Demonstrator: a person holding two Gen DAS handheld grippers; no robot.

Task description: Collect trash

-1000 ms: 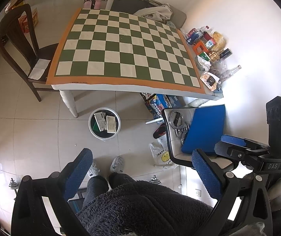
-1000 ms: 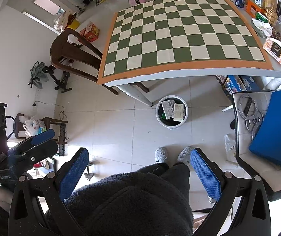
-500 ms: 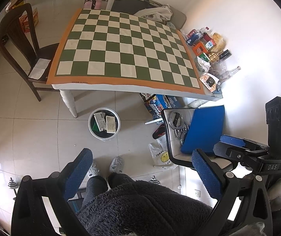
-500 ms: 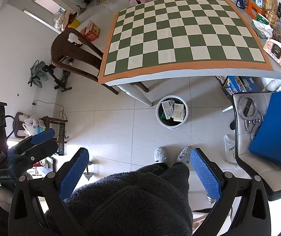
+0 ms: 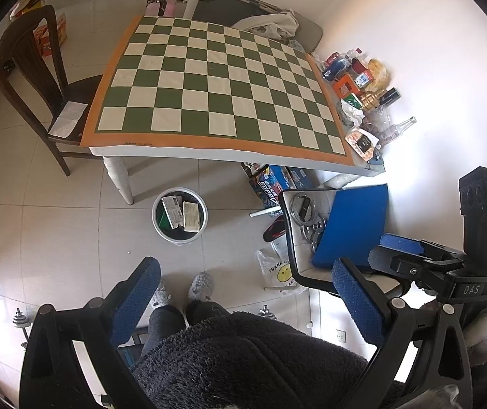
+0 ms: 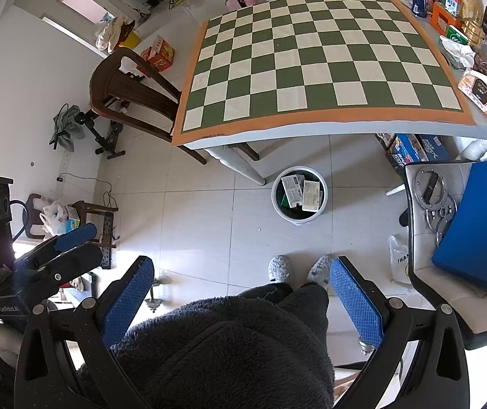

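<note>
Both grippers — left gripper (image 5: 243, 301), right gripper (image 6: 241, 301) — spread, empty, held high. Bin (image 5: 179, 216) frame centre holds cartons (image 5: 182, 212); next: reach for table (image 5: 363, 170) clutter (image 5: 359, 92), right edge.

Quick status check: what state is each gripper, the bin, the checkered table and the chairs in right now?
Left gripper: open, empty, held above the floor.
Right gripper: open, empty.
Bin: upright on the floor by the table leg, uncovered, cartons inside.
Checkered cloth: flat, bare.
Table edge clutter: bottles and packets crowded along one side.
Wooden chair: upright, paper on the seat.
White chair: holds a blue board and metal rings.
</note>
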